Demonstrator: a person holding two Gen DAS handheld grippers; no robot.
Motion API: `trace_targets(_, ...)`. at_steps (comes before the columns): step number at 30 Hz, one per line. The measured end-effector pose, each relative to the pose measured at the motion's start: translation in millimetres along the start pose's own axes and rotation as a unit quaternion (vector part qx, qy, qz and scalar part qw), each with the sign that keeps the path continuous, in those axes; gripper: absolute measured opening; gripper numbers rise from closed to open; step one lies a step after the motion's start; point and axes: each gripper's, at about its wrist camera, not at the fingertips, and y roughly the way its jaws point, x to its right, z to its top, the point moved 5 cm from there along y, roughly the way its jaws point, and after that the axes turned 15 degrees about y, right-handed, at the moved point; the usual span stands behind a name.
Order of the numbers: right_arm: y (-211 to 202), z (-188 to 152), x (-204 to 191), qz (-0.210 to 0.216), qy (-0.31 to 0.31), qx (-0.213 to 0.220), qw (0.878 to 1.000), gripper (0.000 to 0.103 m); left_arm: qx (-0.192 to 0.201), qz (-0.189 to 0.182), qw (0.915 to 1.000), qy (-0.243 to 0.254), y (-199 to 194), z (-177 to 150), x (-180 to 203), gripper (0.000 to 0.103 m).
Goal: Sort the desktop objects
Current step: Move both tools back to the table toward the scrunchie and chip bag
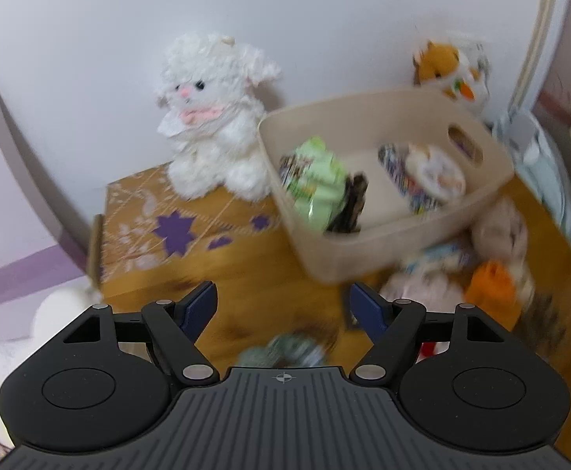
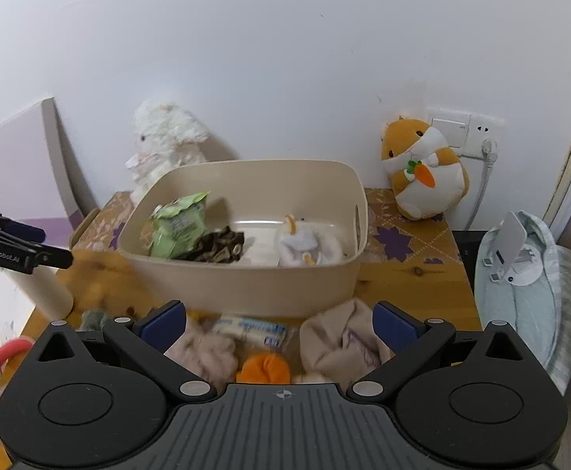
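Observation:
A beige plastic bin [image 2: 246,286] stands on the wooden desk [image 2: 414,286]. Inside it lie a green snack packet [image 2: 179,227], a dark packet [image 2: 218,248] and a small white plush [image 2: 305,246]. My right gripper [image 2: 281,321] is open just in front of the bin, above beige plush pieces [image 2: 344,340], a white-and-blue packet [image 2: 254,331] and an orange plush bit [image 2: 263,368]; nothing is held. My left gripper [image 1: 285,305] is open and empty, left of the bin [image 1: 363,102], and shows at the left edge of the right wrist view [image 2: 56,246].
A white lamb plush [image 1: 211,117] sits on a patterned box [image 1: 148,215] behind the bin on the left. A hamster plush [image 2: 422,172] leans on the wall by a socket [image 2: 469,133]. A phone stand [image 2: 508,250] rests on a pale cushion at right.

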Motion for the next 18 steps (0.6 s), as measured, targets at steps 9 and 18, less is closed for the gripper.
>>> trace_targets(9, -9, -63, -23, 0.014, -0.025, -0.054, 0.998, 0.103, -0.016, -0.032, 0.9989, 0.031, -9, -64, 9, 0.076)
trace_targets(18, 18, -110, -43, -0.002, -0.031, -0.112, 0.993, 0.103, -0.037, -0.041, 0.9943, 0.091, 43, -77, 22, 0.076)
